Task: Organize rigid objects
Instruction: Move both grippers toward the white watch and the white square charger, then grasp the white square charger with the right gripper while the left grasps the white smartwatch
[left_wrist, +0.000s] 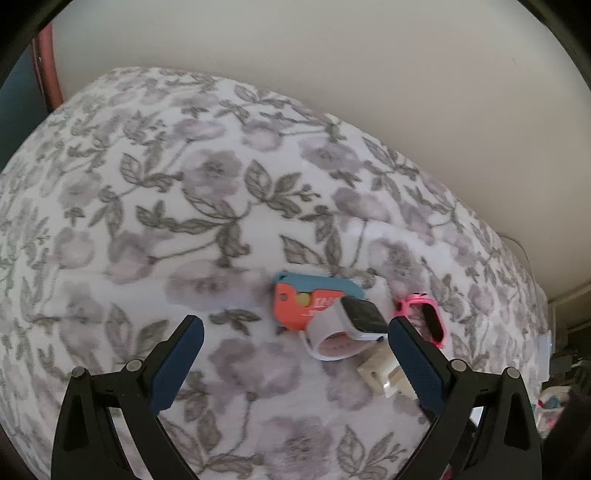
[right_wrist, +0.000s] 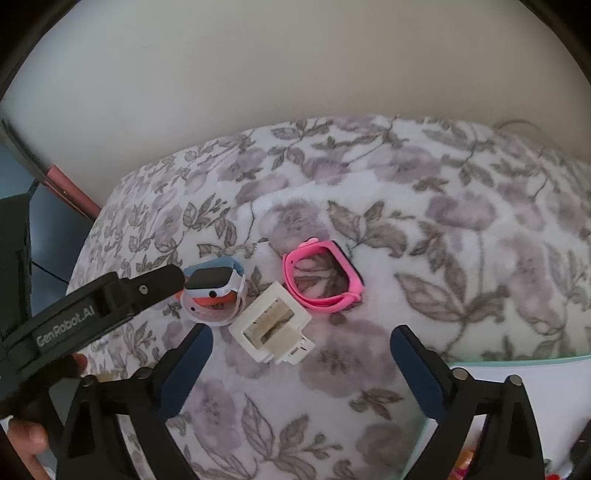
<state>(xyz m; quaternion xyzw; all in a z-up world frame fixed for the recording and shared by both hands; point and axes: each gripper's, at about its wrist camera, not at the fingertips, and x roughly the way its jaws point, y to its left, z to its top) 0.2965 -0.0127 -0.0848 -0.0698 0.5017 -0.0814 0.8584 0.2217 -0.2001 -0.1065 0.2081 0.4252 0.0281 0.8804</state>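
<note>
Soft floral bedding (right_wrist: 461, 229), a plush white cover printed with grey leaves and mauve blooms, carries everything on this bed, with a plain pale wall behind it. Four small hard things sit clustered well in from the wall-side edge: a pink watch (right_wrist: 323, 277) with its band closed in a loop, a white watch (right_wrist: 216, 286) with a dark square face lying just beside it and resting against an orange and blue case (left_wrist: 306, 299), and a cream plastic frame (right_wrist: 271, 330) nearest the cameras, touching or almost touching the white watch. All look light. The watch bodies are stiff but their bands are springy, probably silicone, so a grip across the rigid face housing should hold better than one on the loop (the glass faces may be slick and scratchable). The frame is thin-walled and open in the middle; I would take it across its two outer long sides, gently. The fleecy cover gives way under pressure, so pressing down will sink things. The left gripper (left_wrist: 295, 328) stands wide open over bare cover, holding nothing, its right finger next to the frame. The right gripper (right_wrist: 301, 339) is also wide open and empty, the frame lying just ahead between its fingers. "GenRobot.AI" is printed on the left gripper's body; white lettering on the case is too blurred to read.
</note>
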